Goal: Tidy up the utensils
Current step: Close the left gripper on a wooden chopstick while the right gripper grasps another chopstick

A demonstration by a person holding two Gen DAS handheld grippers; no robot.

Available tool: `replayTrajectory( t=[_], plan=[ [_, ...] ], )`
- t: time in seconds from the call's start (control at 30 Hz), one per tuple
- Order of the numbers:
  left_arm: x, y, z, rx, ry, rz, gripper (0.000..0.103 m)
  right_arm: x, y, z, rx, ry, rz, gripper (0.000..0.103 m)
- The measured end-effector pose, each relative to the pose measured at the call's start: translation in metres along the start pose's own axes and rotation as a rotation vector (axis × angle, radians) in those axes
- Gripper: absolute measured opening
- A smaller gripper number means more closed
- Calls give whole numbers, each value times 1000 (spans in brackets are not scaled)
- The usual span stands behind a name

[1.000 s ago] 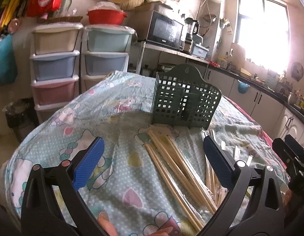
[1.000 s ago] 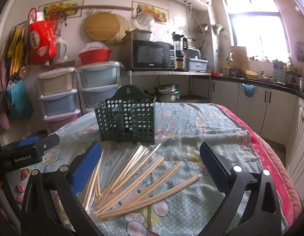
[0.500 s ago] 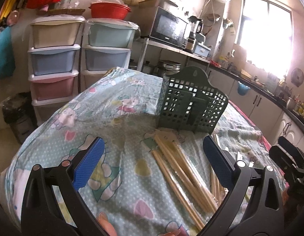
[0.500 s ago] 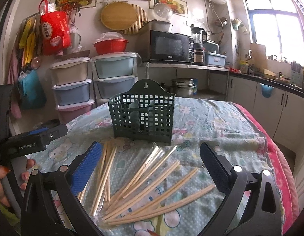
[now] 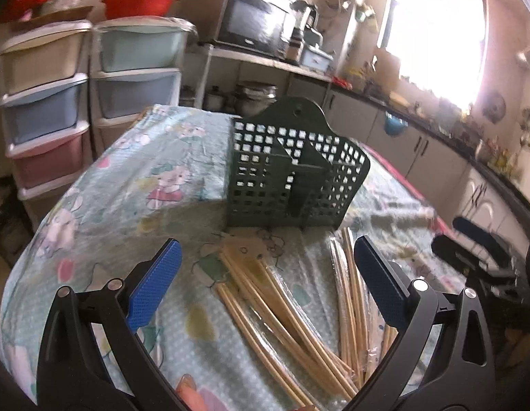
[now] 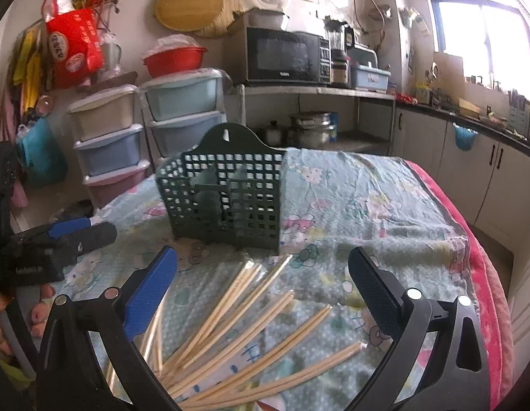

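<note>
A dark green lattice utensil holder (image 5: pixel 292 178) (image 6: pixel 227 198) stands upright on the table, with dividers inside and nothing visible in it. Several wooden chopsticks (image 5: pixel 285 315) (image 6: pixel 251 328) lie fanned out on the cloth in front of it. My left gripper (image 5: pixel 265 274) hovers open above the chopsticks, short of the holder. My right gripper (image 6: pixel 261 274) is open too, over its side of the fan. Each gripper shows at the edge of the other's view: the right gripper (image 5: pixel 477 260) and the left gripper (image 6: pixel 66 236).
The table (image 6: pixel 368 191) has a light blue cartoon-print cloth under clear plastic, with a red edge on the right. Stacked plastic drawers (image 6: pixel 134 130) stand behind it, then a microwave shelf (image 6: pixel 285 58) and kitchen counters (image 6: pixel 470 137). A person's fingers (image 6: pixel 38 315) hold the left gripper.
Both grippers have moved forward toward the holder, which looks larger and nearer in each view. Both stay open. The chopsticks and holder have not moved.
</note>
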State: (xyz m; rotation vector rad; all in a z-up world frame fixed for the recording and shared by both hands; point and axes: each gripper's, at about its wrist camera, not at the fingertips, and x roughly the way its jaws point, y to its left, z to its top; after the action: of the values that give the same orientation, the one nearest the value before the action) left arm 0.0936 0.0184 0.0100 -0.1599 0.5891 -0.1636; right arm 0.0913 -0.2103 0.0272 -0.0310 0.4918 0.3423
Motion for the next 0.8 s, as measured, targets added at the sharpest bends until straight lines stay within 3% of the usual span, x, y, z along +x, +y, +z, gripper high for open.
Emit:
replayTrajectory(
  t=[0.07, 0.17, 0.33, 0.5, 0.7, 0.8],
  plan=[
    [8, -4, 2, 18, 18, -5, 93, 9, -6, 3, 16, 29, 3, 96],
    [19, -6, 1, 29, 50, -26, 93, 25, -15, 6, 56, 90, 36, 84],
    [41, -6, 0, 39, 138, -31, 89, 50, -28, 9, 114, 188, 76, 73],
    [63, 3, -2, -6, 248, -59, 66, 73, -36, 6, 149, 273, 95, 55],
    [81, 6, -4, -33, 323, -85, 45, 89, -39, 4, 162, 319, 111, 39],
    [88, 4, -4, -27, 350, -84, 45, 97, -42, 4, 174, 348, 114, 36]
  ],
)
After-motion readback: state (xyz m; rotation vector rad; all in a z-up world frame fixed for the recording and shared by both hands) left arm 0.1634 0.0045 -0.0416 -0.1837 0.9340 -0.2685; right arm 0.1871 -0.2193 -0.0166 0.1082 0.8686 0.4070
